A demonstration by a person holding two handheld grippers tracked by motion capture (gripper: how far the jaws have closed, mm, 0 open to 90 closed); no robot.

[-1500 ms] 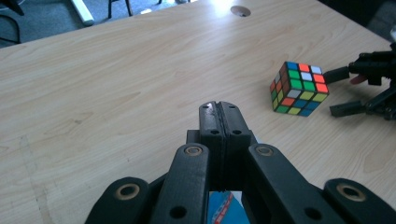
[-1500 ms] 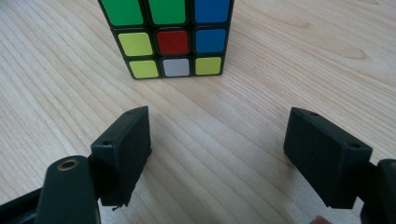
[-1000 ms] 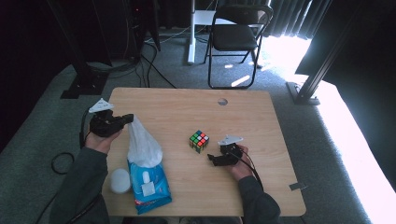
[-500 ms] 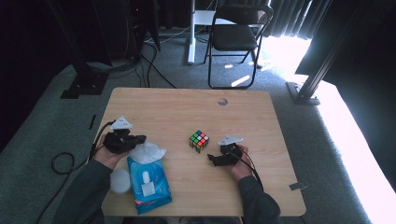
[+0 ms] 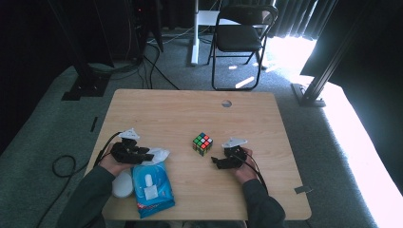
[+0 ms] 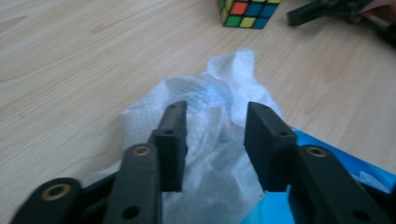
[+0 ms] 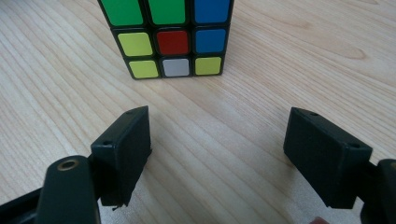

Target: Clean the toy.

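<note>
Left gripper (image 6: 212, 140): jaws partly parted, having just been opening; the white wet wipe (image 6: 219, 135) lies crumpled between and beneath them, no pad pressing on it, so it reads as released rather than held. The wipe rests on the table (image 5: 190, 114) at the near left, its lower edge lapping the blue wipes pack (image 5: 151, 187), probably because it was drawn from that pack and set down just beside it.

Right gripper (image 7: 217, 154): jaws wide apart, nothing between them, bare wood showing in the gap. It rests low at the near right, pointed at the colour cube (image 7: 170, 35), which stands just ahead of the jaw tips and apart from them; the pose suggests readiness, not a grip.

Colour cube, high view (image 5: 202, 143): near the table's middle, between the two grippers, closer to the right one.

White round lid or pad (image 5: 122, 184): near left edge, beside the pack, partly under the left sleeve.

Folding chair (image 5: 240, 38): on the floor beyond the far edge.
</note>
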